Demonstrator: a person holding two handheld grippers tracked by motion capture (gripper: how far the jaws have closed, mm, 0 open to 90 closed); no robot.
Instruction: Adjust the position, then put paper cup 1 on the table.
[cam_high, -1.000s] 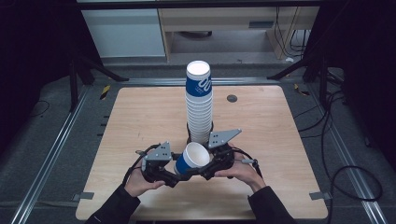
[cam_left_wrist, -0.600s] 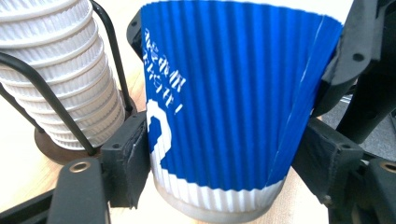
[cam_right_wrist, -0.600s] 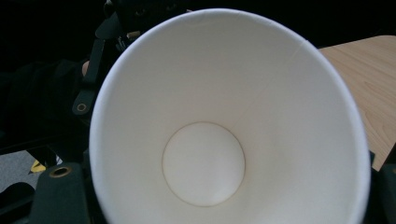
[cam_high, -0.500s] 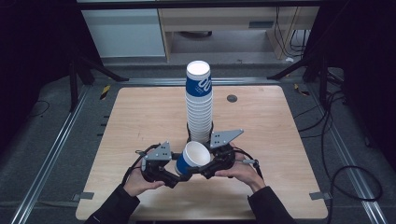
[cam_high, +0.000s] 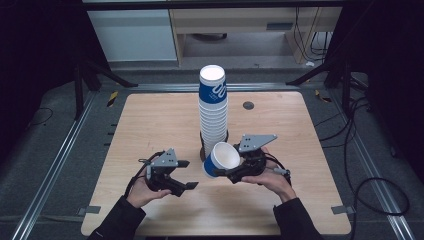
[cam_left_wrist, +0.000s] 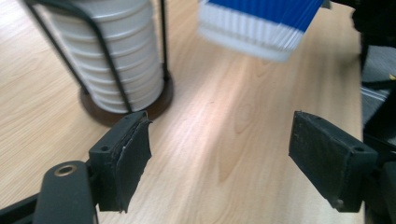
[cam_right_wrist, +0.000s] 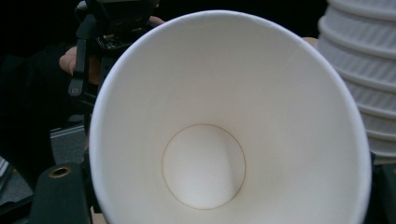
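Observation:
A tall stack of blue-and-white paper cups (cam_high: 213, 107) stands in a black wire holder (cam_high: 204, 146) at the table's middle. In front of it, my right gripper (cam_high: 221, 171) is shut on a single paper cup (cam_high: 220, 159), which is tilted with its white mouth up and toward me. The right gripper view looks straight into that cup (cam_right_wrist: 224, 130), with the stack (cam_right_wrist: 364, 70) at its right edge. My left gripper (cam_high: 189, 175) stands open just left of the cup, holding nothing. Its pads (cam_left_wrist: 126, 158) are spread wide over bare wood, the cup's blue base (cam_left_wrist: 261, 23) is above them, and the holder (cam_left_wrist: 112, 56) is at left.
The light wooden table (cam_high: 150, 125) has a small dark round mark (cam_high: 248, 105) at the back right. Metal rails (cam_high: 65, 145) run along both sides, and cables (cam_high: 370, 190) lie on the floor to the right.
My left gripper has opened, let go of the cup and drawn back a little to the left. The right gripper keeps the cup and has lifted it slightly toward the right.

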